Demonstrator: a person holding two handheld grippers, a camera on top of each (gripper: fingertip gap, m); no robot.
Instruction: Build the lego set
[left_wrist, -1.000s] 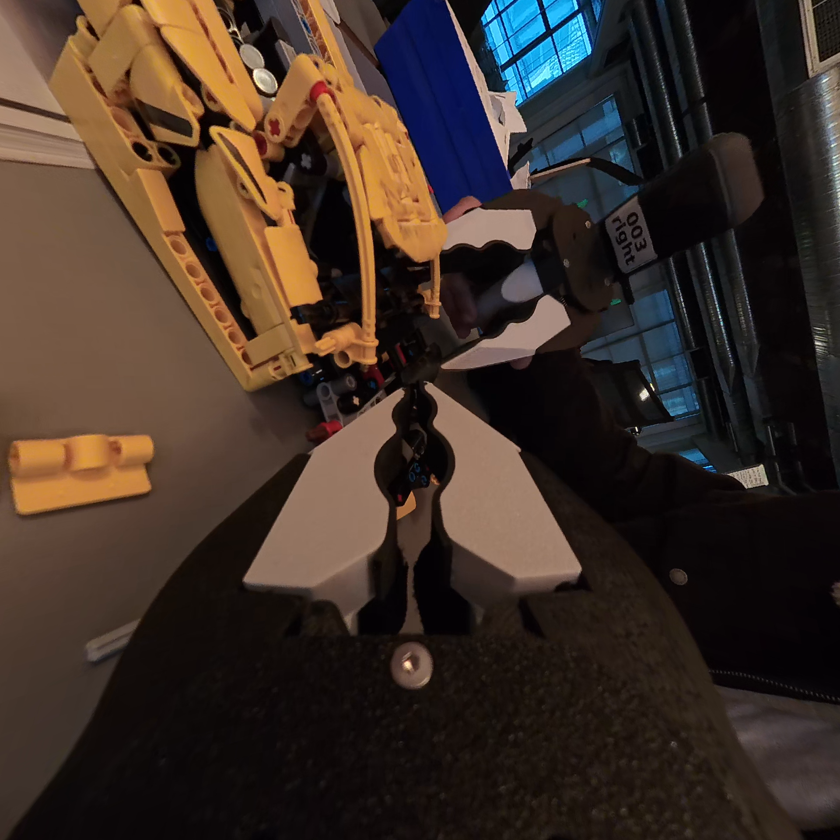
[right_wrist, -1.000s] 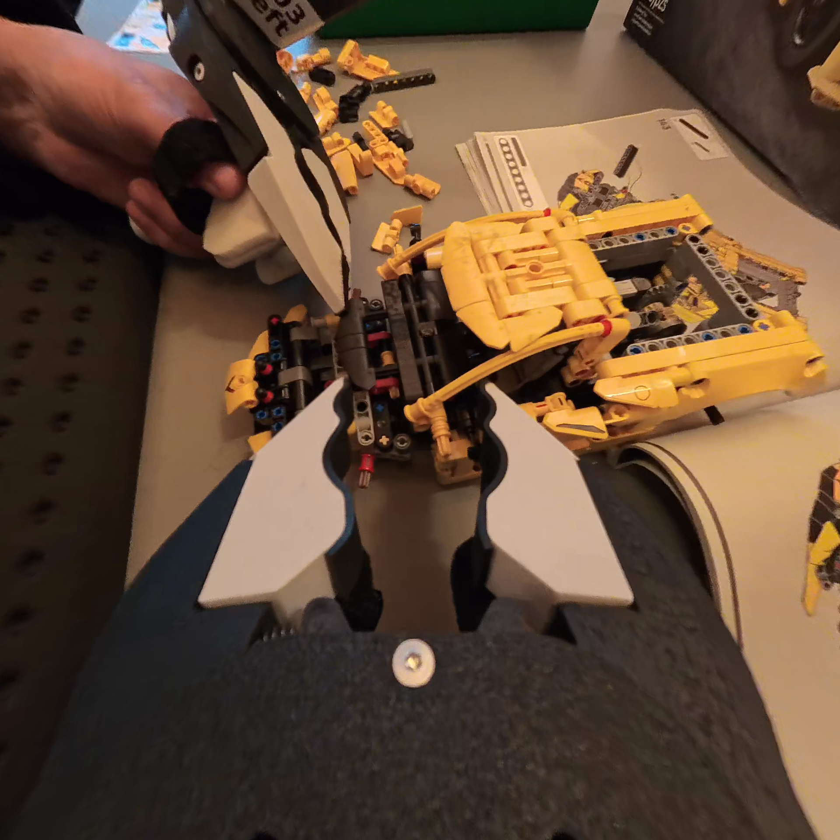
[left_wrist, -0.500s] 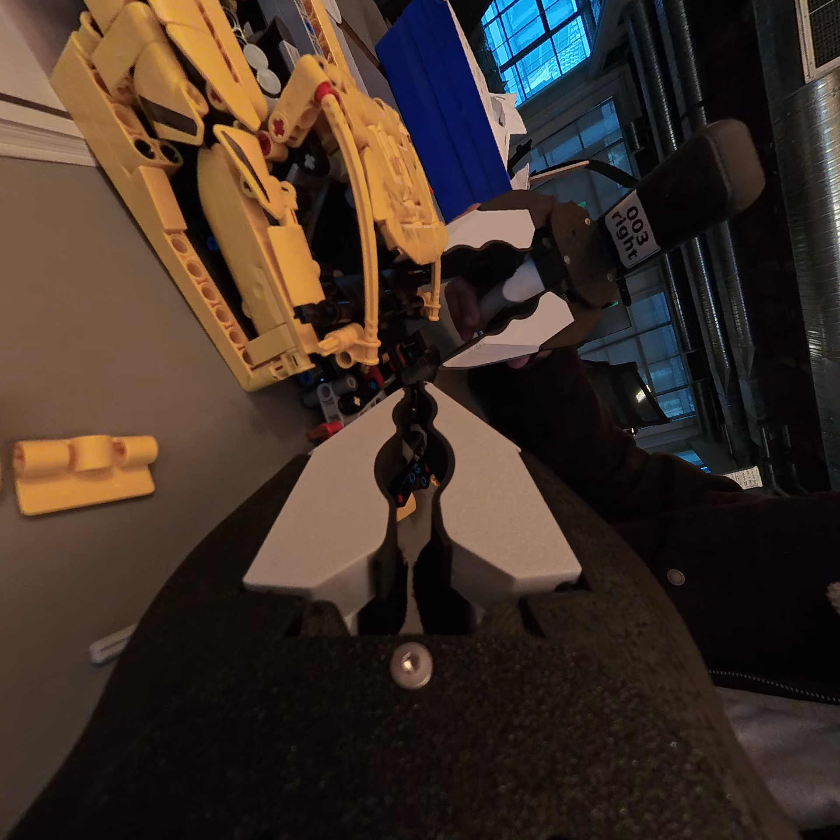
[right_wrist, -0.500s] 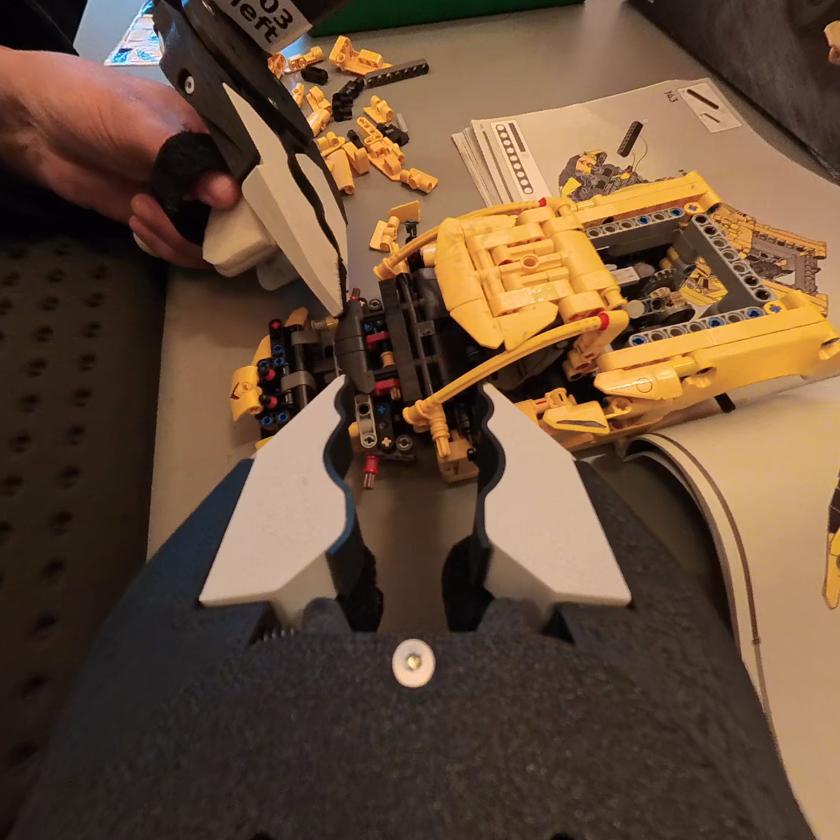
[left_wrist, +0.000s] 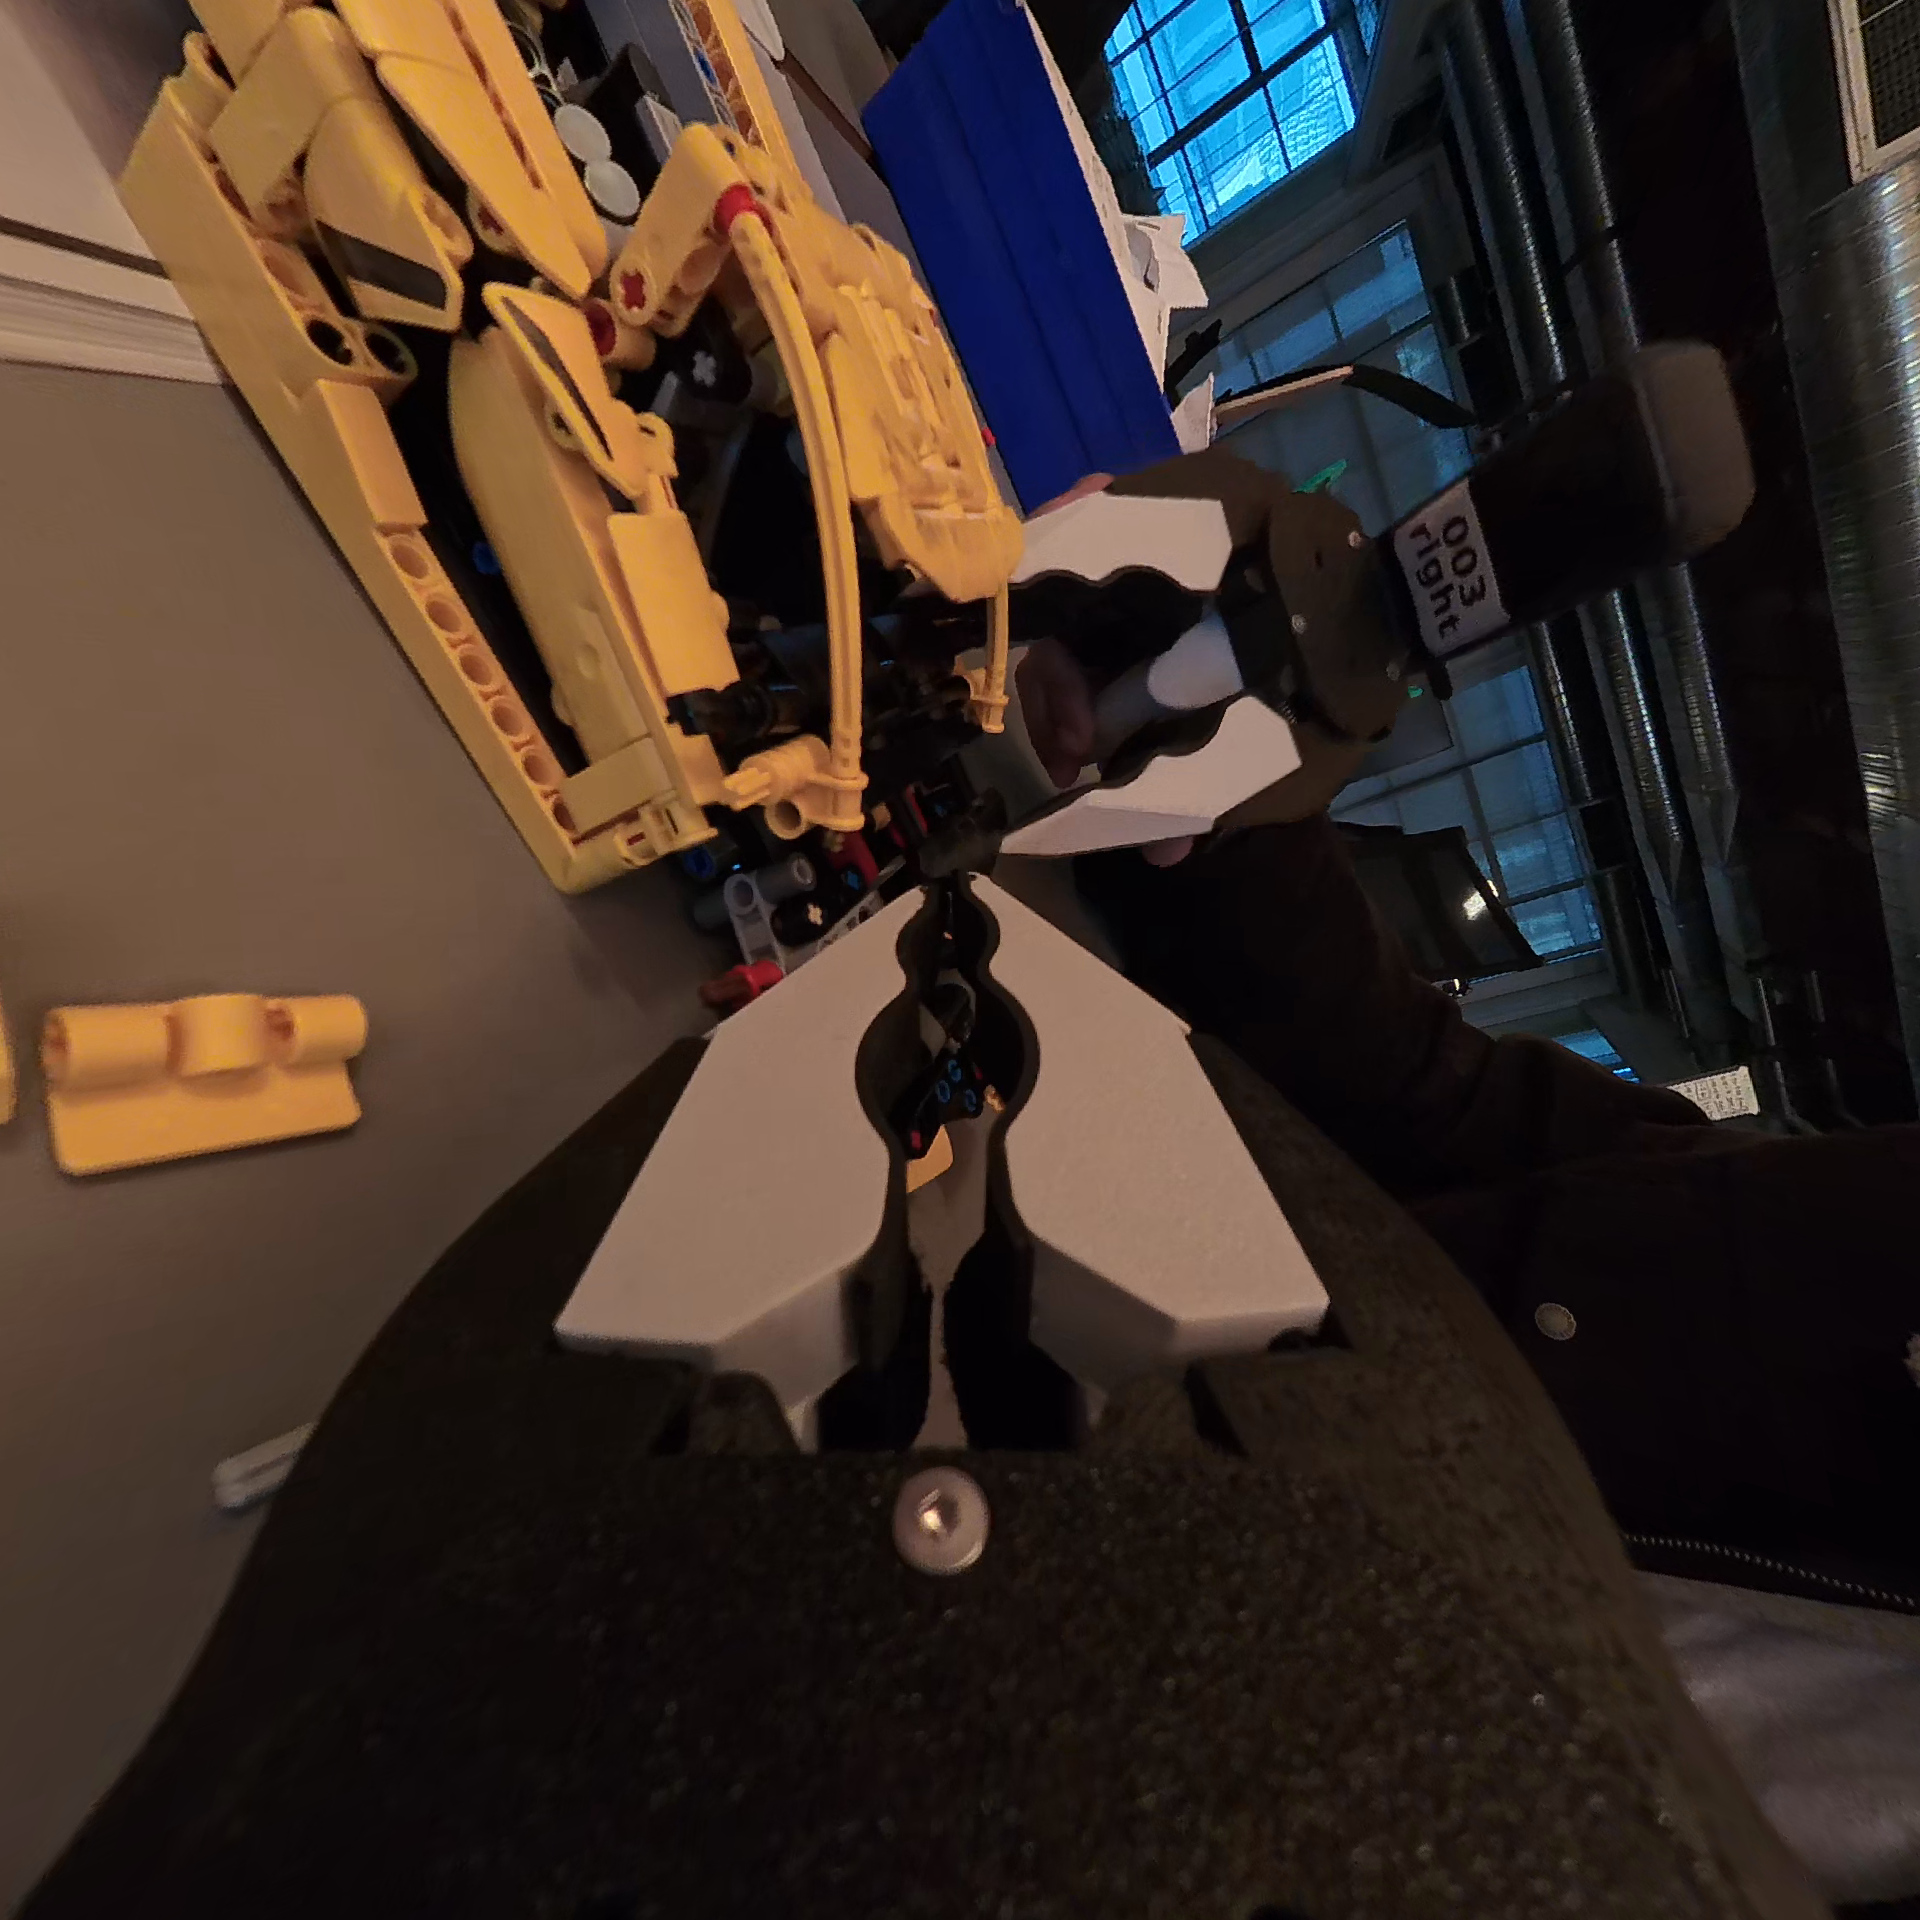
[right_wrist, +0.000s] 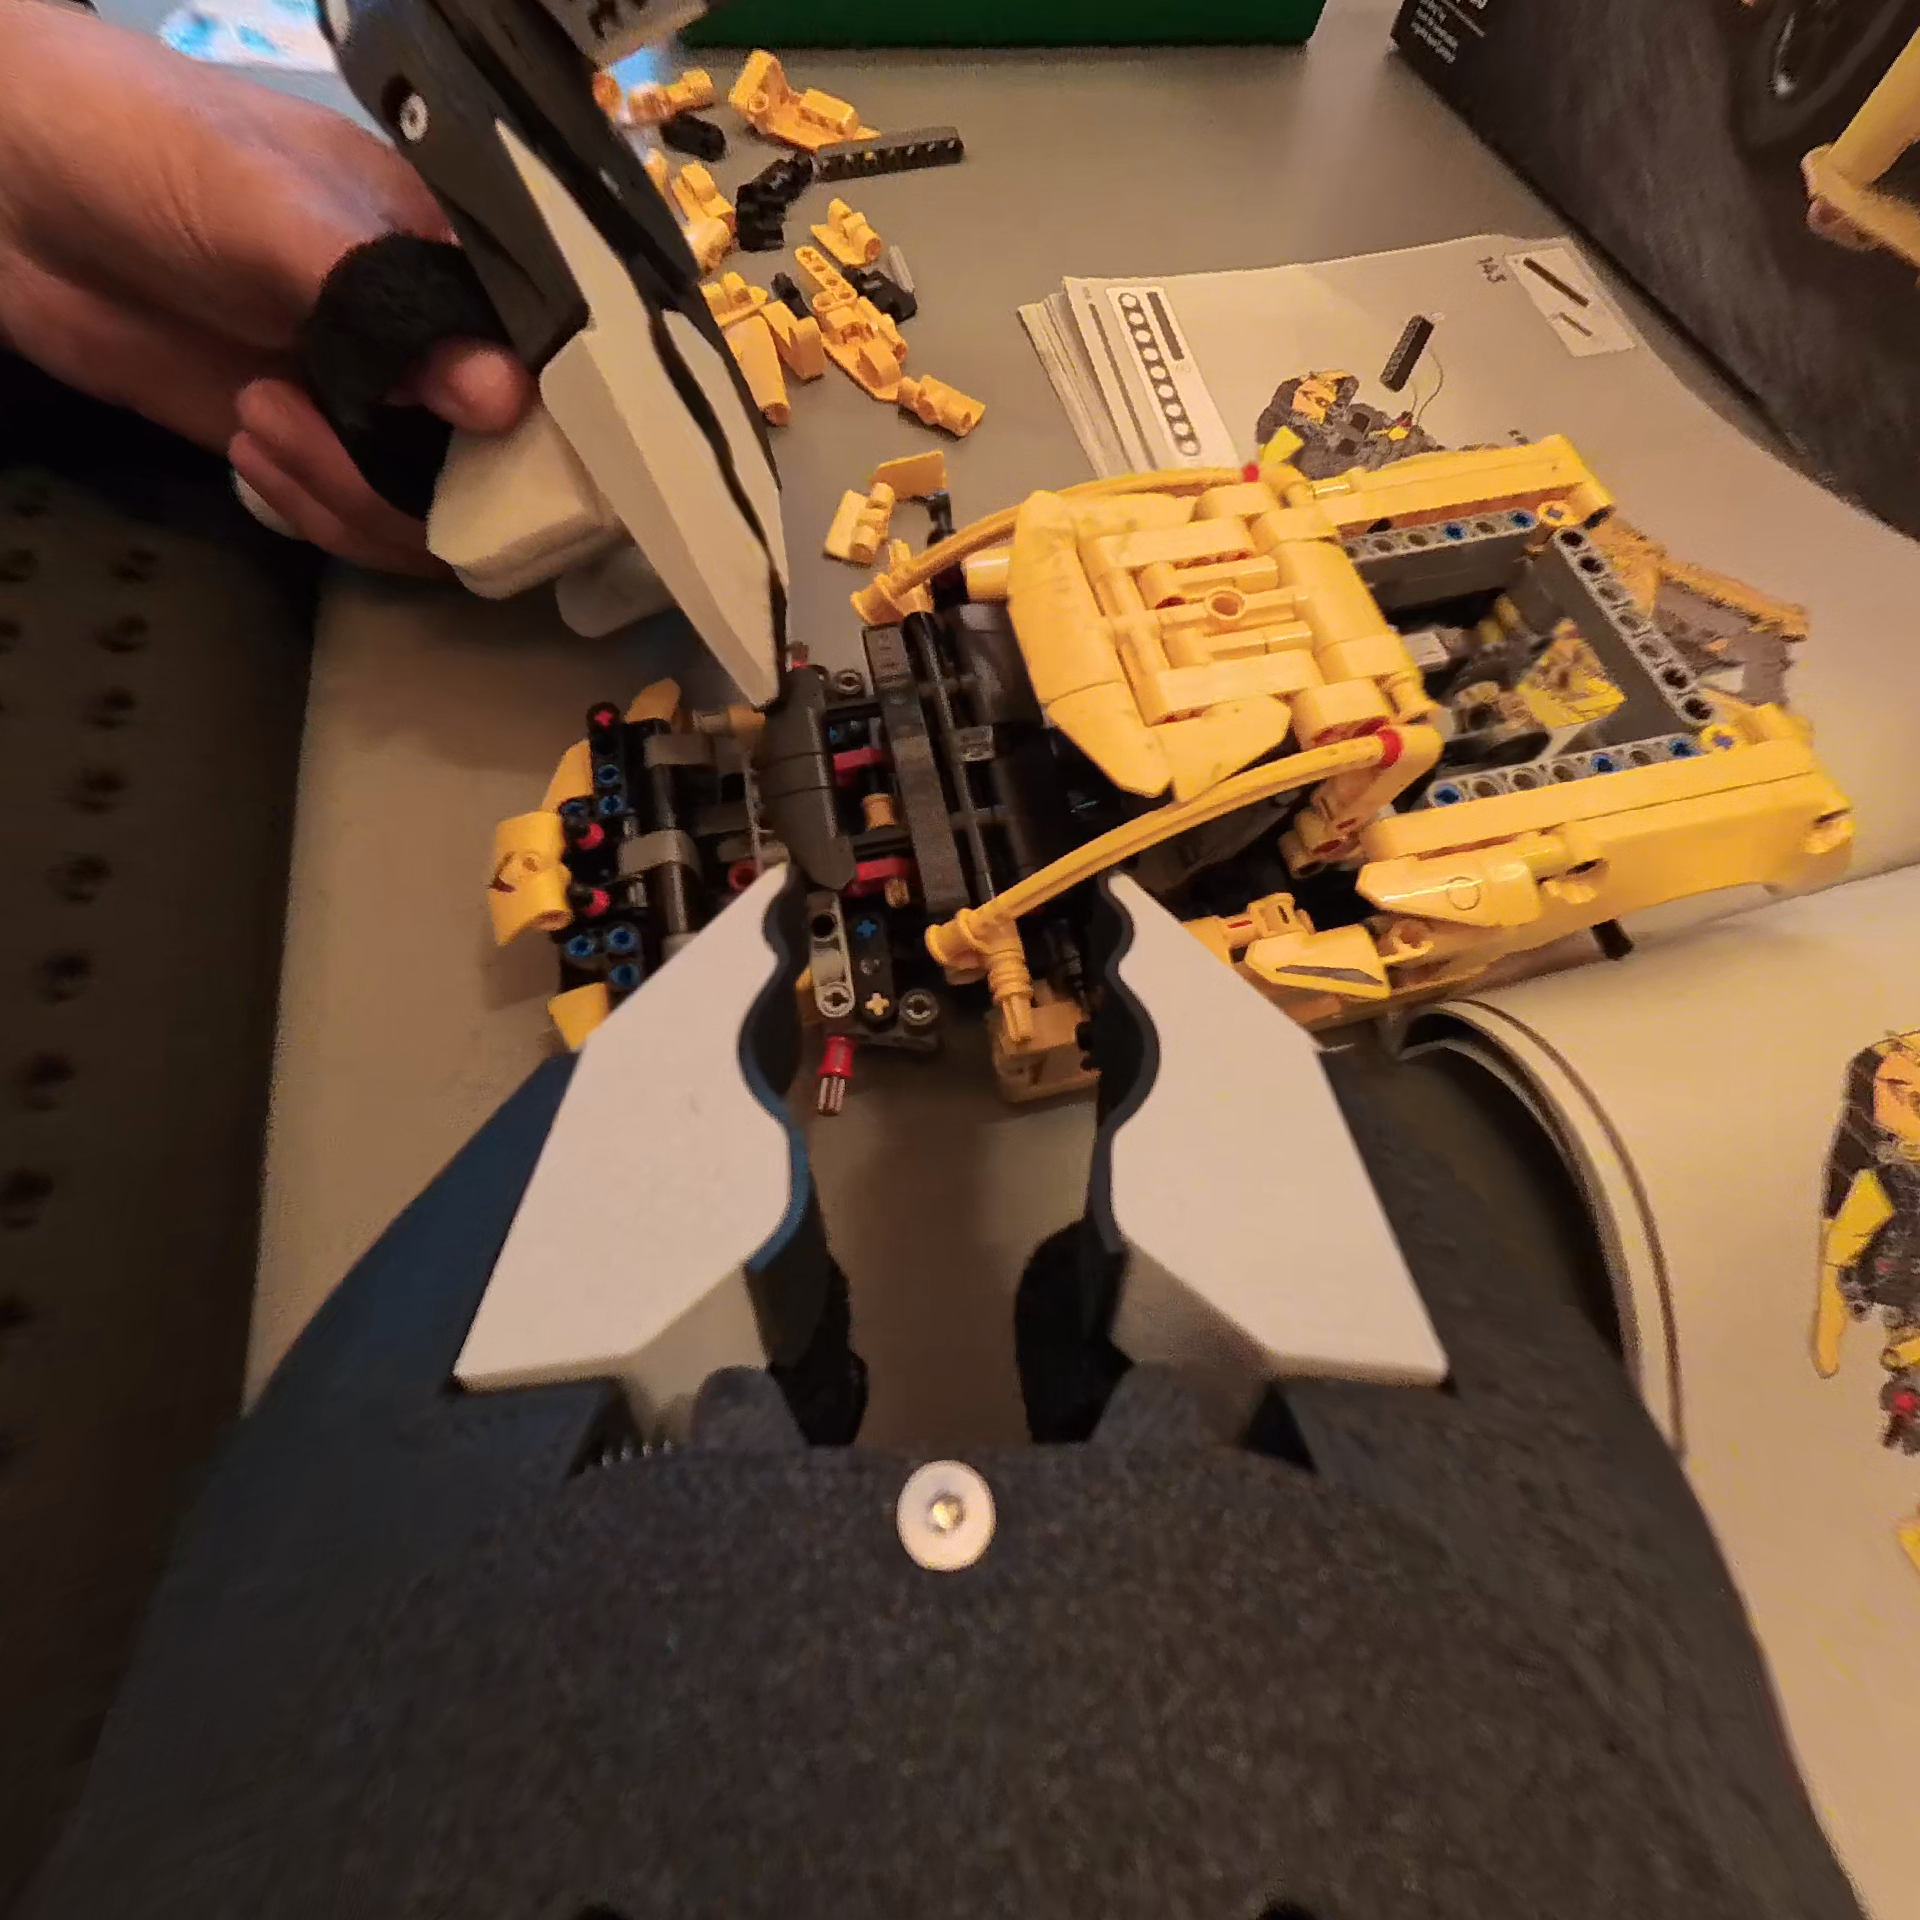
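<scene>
Lego model (right_wrist: 1195, 727), a yellow and black vehicle body, is lying on the grey table (right_wrist: 416, 935), partly over an open instruction booklet (right_wrist: 1247, 343). Left gripper (left_wrist: 951, 894) is pinching its fingers nearly together on a black curved piece (right_wrist: 805, 779) at the dark end of the model; in the right wrist view the same gripper (right_wrist: 764, 665) is coming in from the upper left, a hand (right_wrist: 208, 270) holding it, its tip touching that black piece. Right gripper (right_wrist: 945, 904) is standing with its fingers wide apart, straddling the dark mid-section of the model, the left finger (right_wrist: 665, 1091) beside the blue-pinned black block and the right finger (right_wrist: 1226, 1122) beside the yellow side panel; whether they are pressing on the model cannot be told. Loose yellow and black parts (right_wrist: 821, 312) are lying scattered farther back on the table. One flat yellow hinge piece (left_wrist: 203, 1075) is lying apart from the model in the left wrist view.
</scene>
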